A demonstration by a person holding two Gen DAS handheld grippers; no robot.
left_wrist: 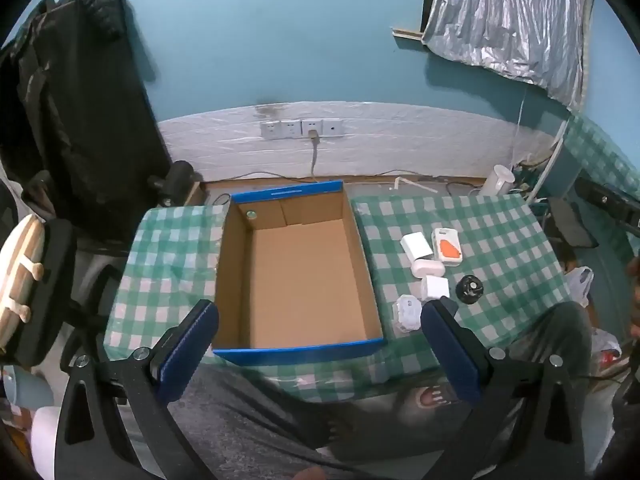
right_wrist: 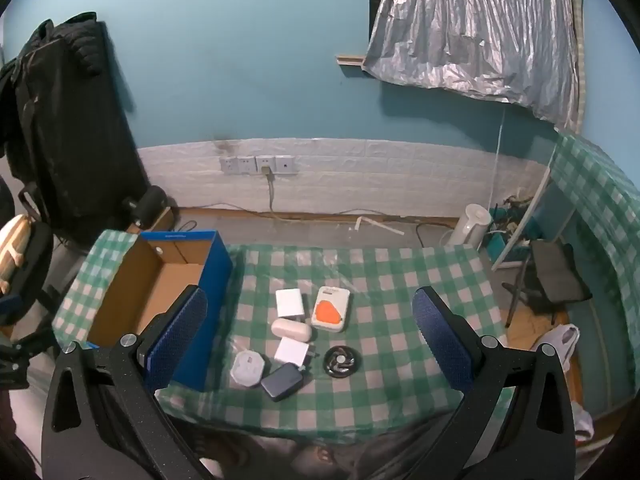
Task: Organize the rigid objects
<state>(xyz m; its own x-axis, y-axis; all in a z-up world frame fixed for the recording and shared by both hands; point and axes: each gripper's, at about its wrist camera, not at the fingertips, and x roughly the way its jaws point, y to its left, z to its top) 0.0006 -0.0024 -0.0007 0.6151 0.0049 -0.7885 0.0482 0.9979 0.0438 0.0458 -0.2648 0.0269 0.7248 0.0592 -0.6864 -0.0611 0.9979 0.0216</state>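
Both the left gripper (left_wrist: 320, 312) and right gripper (right_wrist: 310, 296) hover with jaws spread above the cardboard box (left_wrist: 298, 280)

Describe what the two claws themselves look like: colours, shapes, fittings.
Both match. The left claw and right claw each have two long black arms of speckled, matte material with triangular cut-outs and round silver bolts at the joints. Each finger carries a flat rectangular pad in dark blue with a fine dotted texture. No cables or printed markings are visible.
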